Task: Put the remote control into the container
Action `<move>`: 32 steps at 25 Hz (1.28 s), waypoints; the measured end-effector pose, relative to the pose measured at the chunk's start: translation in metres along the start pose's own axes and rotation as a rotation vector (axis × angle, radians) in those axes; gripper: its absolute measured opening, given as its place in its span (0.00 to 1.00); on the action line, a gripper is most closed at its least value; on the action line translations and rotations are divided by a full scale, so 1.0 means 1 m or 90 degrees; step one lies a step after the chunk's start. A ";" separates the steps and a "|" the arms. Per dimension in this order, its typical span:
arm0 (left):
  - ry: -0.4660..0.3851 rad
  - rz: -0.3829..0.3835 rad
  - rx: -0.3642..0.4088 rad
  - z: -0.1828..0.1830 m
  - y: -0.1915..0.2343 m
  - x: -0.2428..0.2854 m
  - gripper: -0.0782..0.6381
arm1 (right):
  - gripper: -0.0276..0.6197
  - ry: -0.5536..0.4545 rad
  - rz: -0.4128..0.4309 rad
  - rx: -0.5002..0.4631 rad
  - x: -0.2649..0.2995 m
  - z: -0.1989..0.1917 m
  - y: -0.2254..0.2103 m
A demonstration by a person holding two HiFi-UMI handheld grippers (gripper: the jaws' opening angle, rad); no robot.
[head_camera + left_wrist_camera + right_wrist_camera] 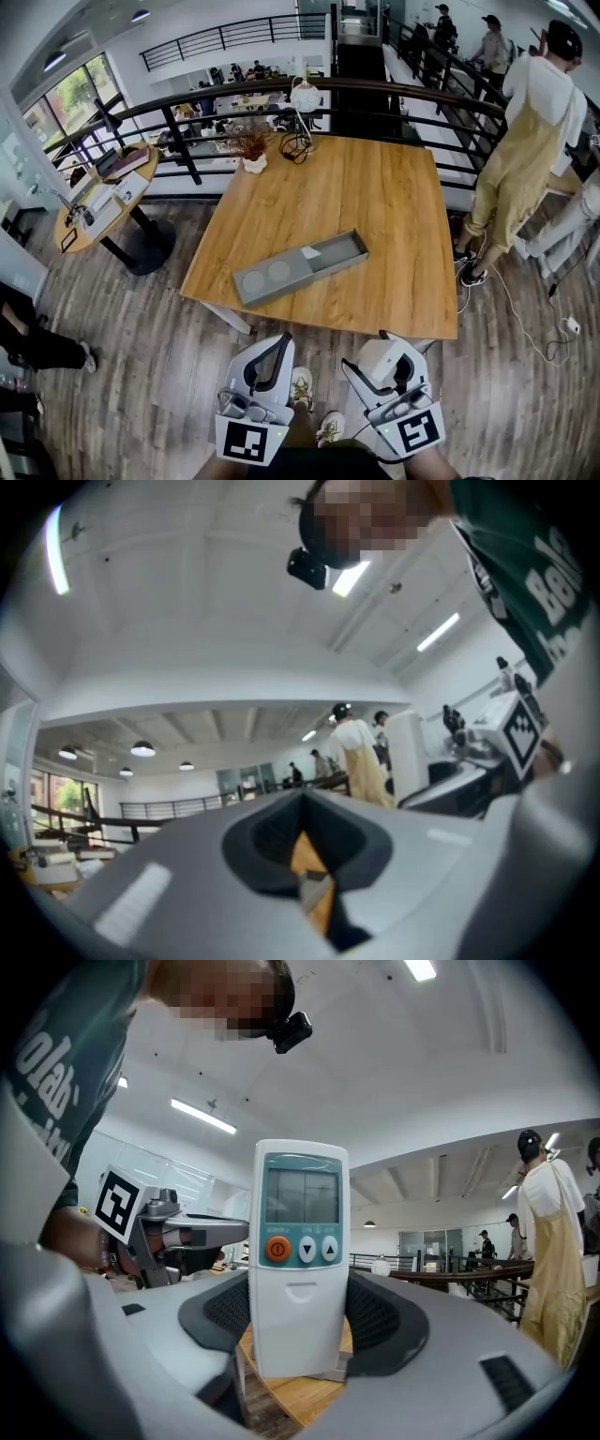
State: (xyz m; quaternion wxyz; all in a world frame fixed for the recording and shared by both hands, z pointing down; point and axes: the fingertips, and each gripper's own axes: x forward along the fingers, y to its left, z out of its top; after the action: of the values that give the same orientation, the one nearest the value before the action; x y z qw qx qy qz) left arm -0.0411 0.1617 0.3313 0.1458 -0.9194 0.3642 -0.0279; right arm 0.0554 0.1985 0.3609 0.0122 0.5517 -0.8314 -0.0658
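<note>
Two ribbed pads (382, 1321) against smooth white remote control (298, 1279)

Container (300, 267) on table (384, 197); remote control (300, 1241) in right gripper (300, 1321).

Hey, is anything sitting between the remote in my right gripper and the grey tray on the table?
Nothing visible. The white remote control with the teal panel is clamped in the right gripper, and only bare wooden table lies before the long grey tray.
</note>
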 end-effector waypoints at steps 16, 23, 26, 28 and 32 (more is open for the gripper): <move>-0.020 -0.001 0.025 -0.041 0.100 0.101 0.10 | 0.51 -0.013 0.006 -0.044 0.130 -0.009 -0.054; -0.049 -0.022 0.015 -0.053 0.145 0.151 0.10 | 0.51 -0.007 -0.013 -0.057 0.187 -0.017 -0.080; -0.055 -0.025 0.008 -0.053 0.155 0.164 0.10 | 0.51 -0.007 -0.016 -0.062 0.202 -0.016 -0.084; -0.057 -0.025 0.007 -0.054 0.160 0.171 0.10 | 0.51 -0.005 -0.013 -0.063 0.210 -0.017 -0.087; -0.057 -0.022 -0.003 -0.055 0.165 0.182 0.10 | 0.51 -0.009 -0.007 -0.066 0.222 -0.014 -0.094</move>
State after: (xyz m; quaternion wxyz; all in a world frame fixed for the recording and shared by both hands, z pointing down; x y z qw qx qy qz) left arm -0.0252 -0.0893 0.3265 0.1592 -0.9263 0.3412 0.0116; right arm 0.0559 -0.0429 0.3519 0.0348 0.5541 -0.8240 -0.1129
